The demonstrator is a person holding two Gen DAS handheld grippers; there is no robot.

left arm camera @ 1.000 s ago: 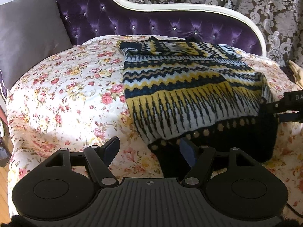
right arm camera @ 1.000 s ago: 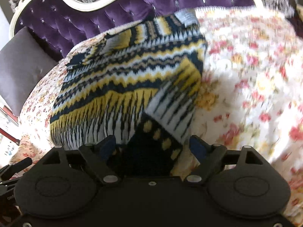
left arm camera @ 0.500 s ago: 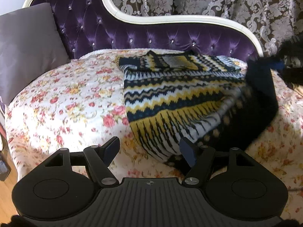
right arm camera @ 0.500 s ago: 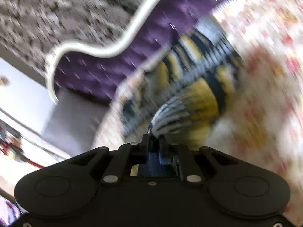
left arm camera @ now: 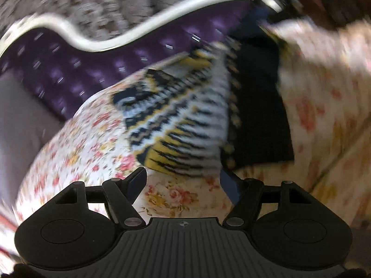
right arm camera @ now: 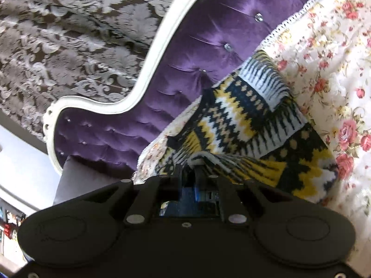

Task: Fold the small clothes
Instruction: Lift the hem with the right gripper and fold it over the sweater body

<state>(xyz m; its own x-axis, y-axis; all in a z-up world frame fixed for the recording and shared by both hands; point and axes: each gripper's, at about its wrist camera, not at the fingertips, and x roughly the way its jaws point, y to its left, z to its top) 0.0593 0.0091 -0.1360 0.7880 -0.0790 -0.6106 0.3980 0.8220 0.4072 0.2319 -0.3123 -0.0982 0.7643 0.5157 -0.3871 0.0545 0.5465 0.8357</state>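
Observation:
A knitted sweater [left arm camera: 185, 120] with yellow, white and navy patterns lies on the floral bedspread [left arm camera: 88, 143]. Its black hem band [left arm camera: 257, 115] stands lifted and folded over toward the headboard. My left gripper [left arm camera: 180, 183] hovers open just in front of the sweater's near edge, with only bedspread between its fingers. My right gripper [right arm camera: 189, 169] is shut on the sweater [right arm camera: 250, 120], pinching an edge of the knit and holding it up over the rest of the garment. In the left wrist view the right gripper [left arm camera: 266, 7] shows blurred at the top right, at the lifted hem.
A purple tufted headboard [right arm camera: 185, 64] with a white curved frame stands behind the bed. A grey pillow [left arm camera: 20, 125] leans at the left. Patterned curtains [right arm camera: 69, 34] hang behind. Bare floral bedspread [right arm camera: 336, 69] lies to the right of the sweater.
My right gripper shut on the sweater's hem and carried it up and toward the headboard, folding the hem over. My left gripper shifted and rolled, so its view is tilted and blurred.

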